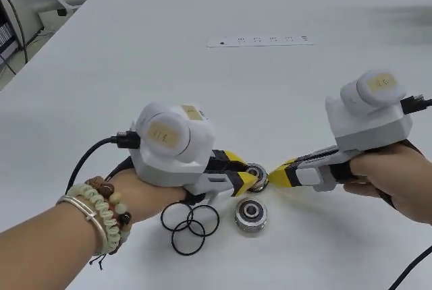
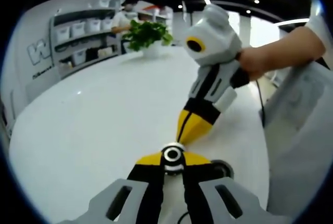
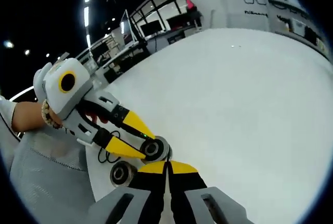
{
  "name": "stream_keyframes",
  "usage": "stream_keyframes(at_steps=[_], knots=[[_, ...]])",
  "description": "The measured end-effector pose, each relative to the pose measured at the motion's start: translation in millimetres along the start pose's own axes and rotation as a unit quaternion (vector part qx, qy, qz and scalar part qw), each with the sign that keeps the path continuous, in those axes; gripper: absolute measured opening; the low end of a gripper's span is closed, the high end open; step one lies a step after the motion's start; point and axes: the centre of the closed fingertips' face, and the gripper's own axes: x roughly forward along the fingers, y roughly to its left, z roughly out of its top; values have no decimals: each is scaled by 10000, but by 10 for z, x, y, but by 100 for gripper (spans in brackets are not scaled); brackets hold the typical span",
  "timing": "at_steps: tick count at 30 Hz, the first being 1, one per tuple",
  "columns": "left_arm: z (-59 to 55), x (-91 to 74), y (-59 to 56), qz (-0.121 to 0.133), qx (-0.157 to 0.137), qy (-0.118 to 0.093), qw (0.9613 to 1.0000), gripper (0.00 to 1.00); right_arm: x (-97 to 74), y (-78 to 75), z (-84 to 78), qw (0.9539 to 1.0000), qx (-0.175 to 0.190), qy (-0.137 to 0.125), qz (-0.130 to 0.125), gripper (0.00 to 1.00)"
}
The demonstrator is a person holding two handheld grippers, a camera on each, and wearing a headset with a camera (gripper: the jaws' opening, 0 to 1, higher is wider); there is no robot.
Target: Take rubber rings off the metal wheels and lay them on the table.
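L gripper (image 1: 248,172) was clamped on a small silver metal wheel (image 1: 257,177), held low over the white table (image 1: 283,94). R gripper (image 1: 278,174) had its jaws together, tips touching the wheel's rim. Couldn't tell whether any rubber was pinched between them. Three thin black rubber rings (image 1: 190,223) lay overlapping on the table. A second silver metal wheel (image 1: 251,214) sat flat just beside them, below the held one.

Risks, as judged:
- R tips could slide off the rim w/o catching rubber, since closed jaws gave little bite.
- A hard pull might twist the wheel out of the L jaws, which seemed to grip it only at the tips. It could then drop onto the second wheel or the rings.
- A stretched ring might snap back, or fly off & land well away from the others.
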Motion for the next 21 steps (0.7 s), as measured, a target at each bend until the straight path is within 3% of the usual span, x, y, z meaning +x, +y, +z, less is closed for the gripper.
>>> stream_keyframes(at_steps=[2,3,13,21], knots=[[-1,-2,1,-1,-7,-4,10000,14,-4,32,65,9994,277,-200,115,0],[0,-1,1,1,-8,-4,10000,14,-14,24,48,9993,332,-131,117,0],[-2,-2,15,19,-76,-126,9999,13,20,45,85,9996,263,-66,-3,0],[1,2,21,90,57,-90,9999,13,39,76,121,9999,126,-49,-79,0]])
